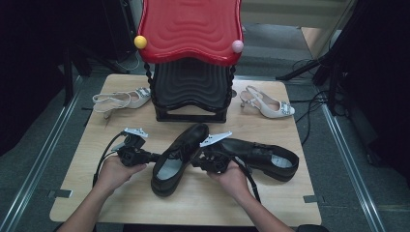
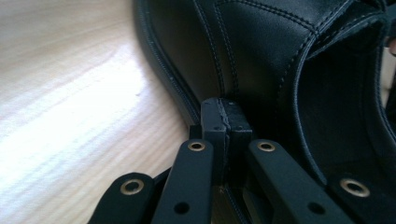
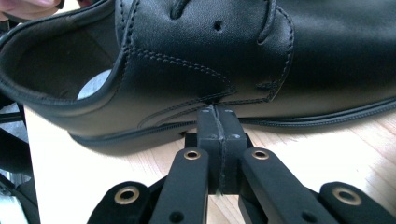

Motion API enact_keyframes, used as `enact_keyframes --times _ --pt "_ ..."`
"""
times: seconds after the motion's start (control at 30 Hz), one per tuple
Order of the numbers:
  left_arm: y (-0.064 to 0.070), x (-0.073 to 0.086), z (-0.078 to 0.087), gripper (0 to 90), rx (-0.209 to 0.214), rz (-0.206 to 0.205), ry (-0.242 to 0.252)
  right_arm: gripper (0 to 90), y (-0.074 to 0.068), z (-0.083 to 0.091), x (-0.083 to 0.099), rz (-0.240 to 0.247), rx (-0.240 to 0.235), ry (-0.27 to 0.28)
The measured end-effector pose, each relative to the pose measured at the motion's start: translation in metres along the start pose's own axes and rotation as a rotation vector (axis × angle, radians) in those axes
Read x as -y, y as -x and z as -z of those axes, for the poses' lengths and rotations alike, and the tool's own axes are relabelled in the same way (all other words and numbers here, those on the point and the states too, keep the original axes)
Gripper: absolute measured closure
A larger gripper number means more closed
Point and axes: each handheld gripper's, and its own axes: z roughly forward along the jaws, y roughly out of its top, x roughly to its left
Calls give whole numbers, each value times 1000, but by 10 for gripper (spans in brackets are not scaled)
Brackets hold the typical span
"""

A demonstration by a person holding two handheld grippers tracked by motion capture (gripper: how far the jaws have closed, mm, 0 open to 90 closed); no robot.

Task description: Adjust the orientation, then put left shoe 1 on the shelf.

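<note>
A black leather lace-up shoe (image 1: 176, 154) lies at the table's middle, toe pointing away. My left gripper (image 1: 155, 156) is shut, its tips against the shoe's left side (image 2: 261, 60); in the left gripper view the gripper (image 2: 224, 109) has its jaws closed together with nothing between them. My right gripper (image 1: 194, 162) is also shut and touches the shoe's right side (image 3: 224, 51); the right gripper view shows the gripper (image 3: 218, 116) at the seam just above the sole. A second black shoe (image 1: 263, 157) lies on its right, behind my right hand.
A stack of black stools with a red one (image 1: 191, 29) on top stands at the back of the wooden table (image 1: 203, 200). A white slingback heel (image 1: 121, 100) lies at the back left, another (image 1: 268, 104) at the back right.
</note>
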Motion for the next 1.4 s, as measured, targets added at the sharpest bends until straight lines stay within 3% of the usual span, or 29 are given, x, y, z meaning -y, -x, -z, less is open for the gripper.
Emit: enact_keyframes --times 0.37,0.7,1.0,1.1,1.17,1.27,1.4 --pt "21 -2 -16 900 52 -41 -31 900 12 13 2 -22 48 -15" --pt "39 -3 -34 900 107 -52 -35 900 25 22 3 -91 88 -11" --pt "61 -6 -55 900 161 -77 -43 900 35 29 3 -105 132 0" --pt "60 -7 -54 894 176 -73 -52 900 39 30 4 -114 131 4" --pt "60 -7 -49 811 196 -77 -49 900 40 33 4 -112 131 15" --pt "61 -8 -40 750 174 -101 -39 883 41 40 4 -109 114 42" --pt "57 -11 -27 660 176 -86 -3 831 40 52 5 -102 105 64"
